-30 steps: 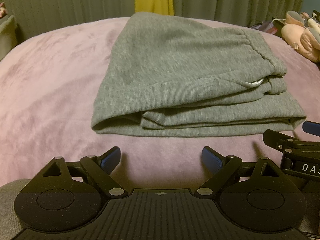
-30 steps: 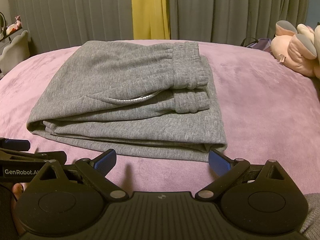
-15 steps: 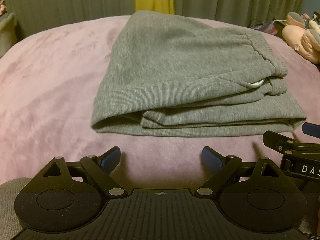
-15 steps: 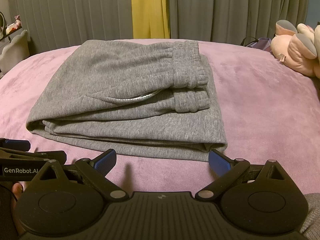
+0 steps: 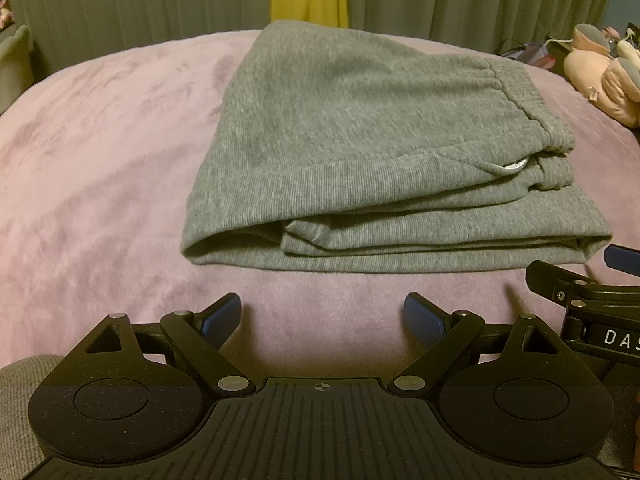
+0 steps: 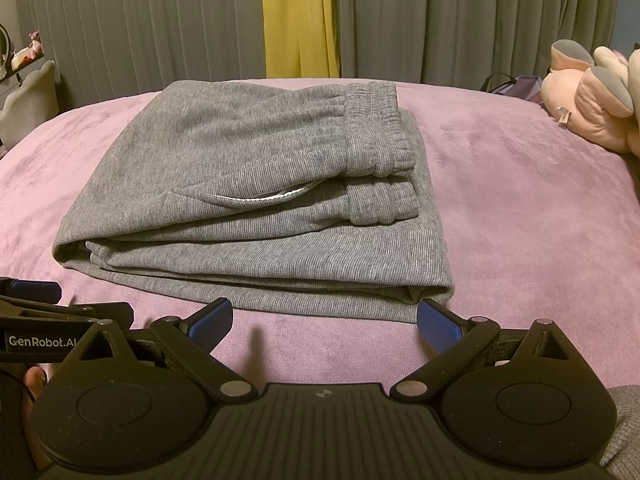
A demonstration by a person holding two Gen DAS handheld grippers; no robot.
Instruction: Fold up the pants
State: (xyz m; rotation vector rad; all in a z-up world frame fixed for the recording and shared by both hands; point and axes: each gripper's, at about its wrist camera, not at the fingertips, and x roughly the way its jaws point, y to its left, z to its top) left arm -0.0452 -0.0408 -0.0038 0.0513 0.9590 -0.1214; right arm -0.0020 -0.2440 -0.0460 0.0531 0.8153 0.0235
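Grey ribbed-knit pants [image 6: 248,200] lie folded in compact stack, centre frame, on pink plush bed [image 6: 520,208]. Left gripper [image 5: 322,314] fingers wide, empty, short of near edge. Right gripper [image 6: 324,318] fingers wide, empty, near stack's lower right corner. Fold looks done. Risk: stray finger snags bottom layer, drags stack askew; loose waistband layers slip.

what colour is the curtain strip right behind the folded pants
Yellow curtain strip, between grey curtains; clearest in the right wrist view.
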